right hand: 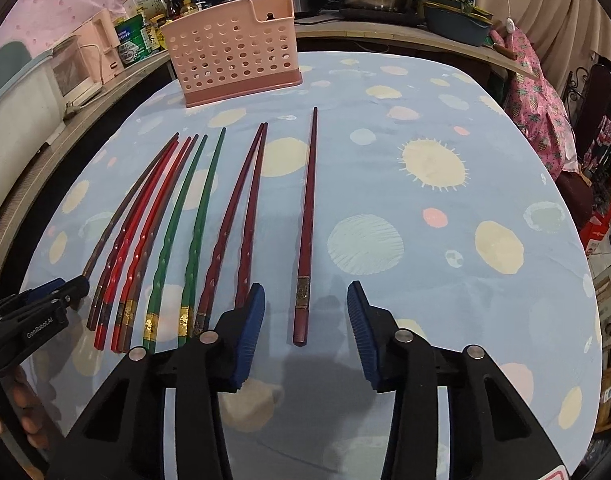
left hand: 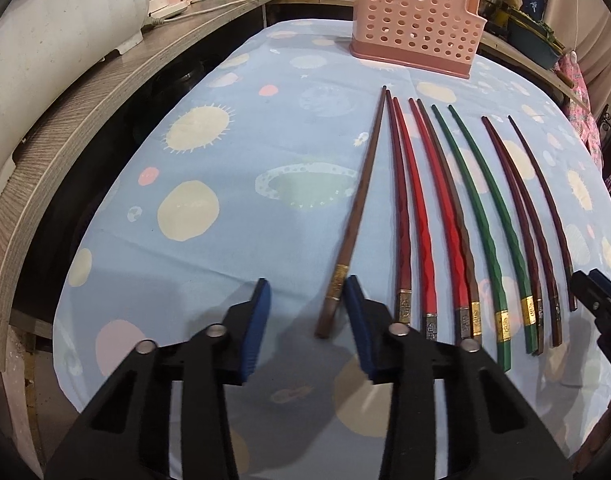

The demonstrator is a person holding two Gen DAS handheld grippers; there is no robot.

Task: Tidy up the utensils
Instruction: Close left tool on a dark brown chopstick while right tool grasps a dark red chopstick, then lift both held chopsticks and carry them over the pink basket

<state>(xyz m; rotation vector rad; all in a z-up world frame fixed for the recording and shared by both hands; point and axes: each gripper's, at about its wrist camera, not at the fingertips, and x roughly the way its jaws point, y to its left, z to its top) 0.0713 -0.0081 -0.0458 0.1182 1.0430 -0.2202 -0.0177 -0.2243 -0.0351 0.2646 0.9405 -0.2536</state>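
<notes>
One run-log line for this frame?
stage: reaching | left tool: open, brown chopstick between | right tool: open, maroon chopstick between | basket: empty

- Pink perforated utensil holder (right hand: 233, 50): upright, empty-looking.
- Brown chopstick (left hand: 355, 216), red (left hand: 415, 208), green (left hand: 481, 216) and maroon chopsticks (right hand: 307, 224): flat in a row before the holder, tips toward it.

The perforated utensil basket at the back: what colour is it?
Pink utensil basket with a darker pink base, clearest in the right wrist view.
</notes>
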